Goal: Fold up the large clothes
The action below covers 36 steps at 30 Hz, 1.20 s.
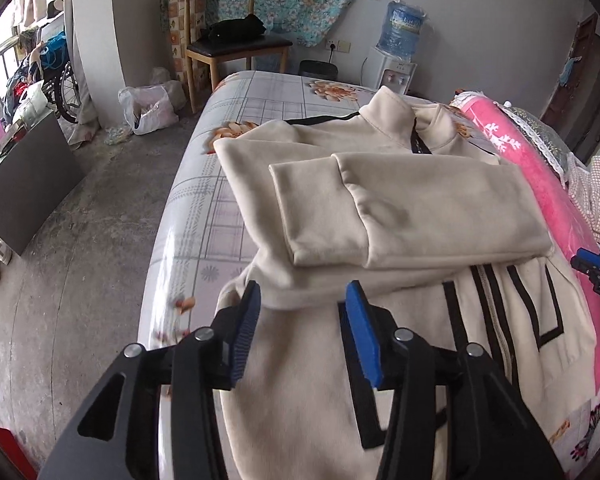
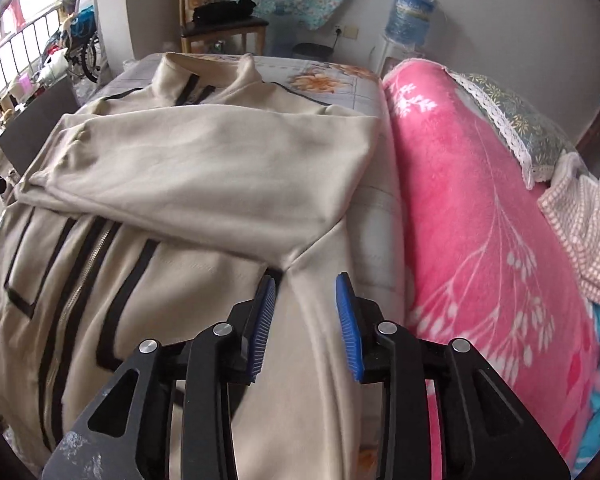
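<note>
A: Bed [image 1: 204,184] first — what lay on it?

B: Jacket [image 1: 340,360], cream with black trim, spread front-up along the bed, collar at the far end, hem toward the cameras. Beside it on one side ran a rolled pink blanket [image 2: 480,220], touching or nearly touching the jacket's edge.

A: How far had the folding got?

B: Partway, I judged. Both sleeves [image 1: 400,208] were already laid across the chest, one over the other, cuffs pointing to the bare side of the bed. The body below them was still flat and full length; the zip [image 2: 66,312] and black pocket outlines showed uncovered.

A: So what was left?

B: Likely bringing the hem up toward the collar, once or twice, to make a compact bundle. None of that had started, as far as the views showed.

A: And the grippers?

B: The left gripper [image 1: 302,320] hung over the lower jacket, near the edge on the bare side of the bed, its jaws apart with nothing between them. The right gripper [image 2: 306,316] hung over the edge by the blanket, just below the armpit seam; its jaws also stood apart, only cloth lying beneath, none pinched.

A: Anything held at all?

B: No. Neither pair of pads [image 2: 350,320] pressed on fabric.
</note>
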Available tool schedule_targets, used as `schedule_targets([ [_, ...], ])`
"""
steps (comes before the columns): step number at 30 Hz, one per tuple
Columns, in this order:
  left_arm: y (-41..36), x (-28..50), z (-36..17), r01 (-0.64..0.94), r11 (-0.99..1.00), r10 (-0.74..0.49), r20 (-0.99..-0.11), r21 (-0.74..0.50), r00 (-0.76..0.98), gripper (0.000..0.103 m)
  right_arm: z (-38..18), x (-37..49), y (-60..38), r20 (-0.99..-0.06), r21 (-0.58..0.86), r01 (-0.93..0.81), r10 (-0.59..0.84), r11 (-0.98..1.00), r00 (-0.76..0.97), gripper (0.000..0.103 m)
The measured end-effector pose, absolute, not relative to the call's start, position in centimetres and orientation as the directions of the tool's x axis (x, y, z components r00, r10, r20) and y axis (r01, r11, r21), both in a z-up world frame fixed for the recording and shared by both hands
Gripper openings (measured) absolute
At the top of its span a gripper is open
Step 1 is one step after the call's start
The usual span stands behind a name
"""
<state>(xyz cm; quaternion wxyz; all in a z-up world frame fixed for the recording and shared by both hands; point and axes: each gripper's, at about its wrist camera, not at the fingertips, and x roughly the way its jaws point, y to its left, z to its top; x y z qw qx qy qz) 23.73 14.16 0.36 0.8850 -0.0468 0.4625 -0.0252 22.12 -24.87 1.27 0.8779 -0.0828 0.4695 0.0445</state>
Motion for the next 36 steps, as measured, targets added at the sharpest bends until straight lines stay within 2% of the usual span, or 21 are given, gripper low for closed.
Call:
schedule_targets([
  [4, 13.6, 18.4, 0.4, 0.001, 0.988, -0.126, -0.819, -0.152, 0.560, 0.062, 0.9, 17.2, -22.9, -0.845, 0.012, -0.208, 0.121, 0.978, 0.521, 0.056],
  [8, 11.4, 14.0, -1.4, 0.000, 0.991, -0.112, -0.848, -0.131, 0.518, 0.074, -1.1, 13.0, -20.5, -0.876, 0.078, -0.222, 0.173, 0.972, 0.451, 0.062],
  [11, 9.5, 11.8, -3.6, -0.008, 0.998, -0.047, -0.877, -0.057, 0.478, 0.076, -2.7, 10.6, -19.2, -0.890, 0.096, -0.210, 0.178, 0.973, 0.419, 0.067],
  [15, 7.3, 10.2, -5.3, 0.000, 0.994, 0.094, -0.855, 0.110, 0.511, 0.077, -4.0, 9.1, -18.3, -0.886, 0.012, -0.195, 0.101, 0.981, 0.453, 0.071],
  [17, 6.6, 9.9, -5.5, 0.002, 0.987, 0.137, -0.836, 0.164, 0.532, 0.079, -4.3, 8.8, -18.0, -0.879, -0.017, -0.206, 0.083, 0.978, 0.469, 0.079],
  [19, 6.6, 9.6, -5.7, -0.014, 0.983, 0.161, -0.821, 0.183, 0.548, 0.084, -4.6, 8.6, -17.8, -0.877, -0.029, -0.206, 0.074, 0.978, 0.475, 0.086],
  [22, 7.7, 9.9, -5.8, -0.055, 0.987, 0.156, -0.831, 0.150, 0.534, 0.095, -4.9, 8.3, -17.9, -0.872, -0.035, -0.192, 0.063, 0.981, 0.486, 0.095],
  [27, 9.8, 9.8, -6.4, -0.122, 0.992, 0.057, -0.860, -0.007, 0.507, 0.098, -5.0, 7.6, -18.3, -0.859, -0.023, -0.202, 0.084, 0.979, 0.505, 0.095],
  [36, 9.5, 9.5, -6.5, -0.123, 0.992, 0.066, -0.850, 0.002, 0.523, 0.099, -5.0, 7.8, -18.3, -0.879, -0.008, -0.241, 0.108, 0.971, 0.464, 0.095],
])
